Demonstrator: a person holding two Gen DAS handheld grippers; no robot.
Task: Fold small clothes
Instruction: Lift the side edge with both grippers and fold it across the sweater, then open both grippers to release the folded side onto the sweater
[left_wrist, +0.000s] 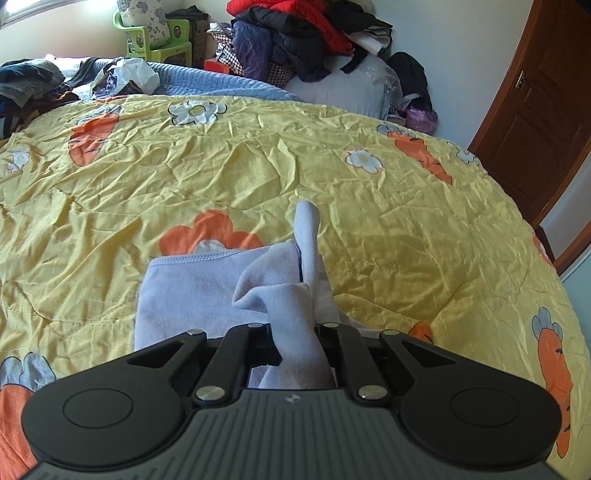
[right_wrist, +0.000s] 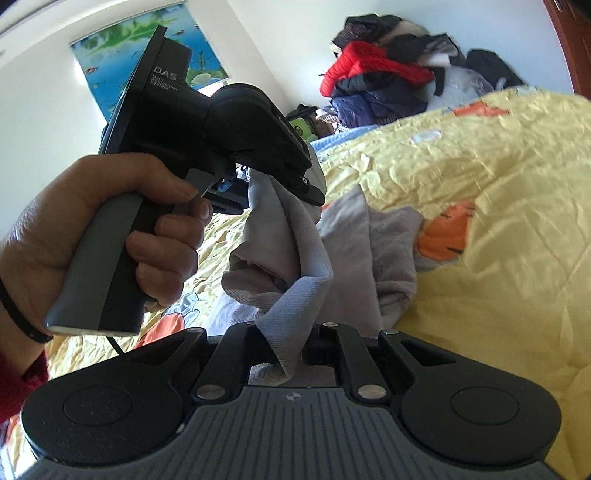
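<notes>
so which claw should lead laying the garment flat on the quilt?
Probably left. The left claw points along the yellow quilt with the lavender garment already partly resting there. The right claw holds bunched cloth, tilted up.

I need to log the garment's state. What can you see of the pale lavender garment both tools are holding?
The pale lavender garment is small, soft knit with a stitched hem. One part lies flat on the yellow bedspread; the rest is bunched and lifted. The left tool and right tool are each shut on a twisted fold, so it hangs between them.
</notes>
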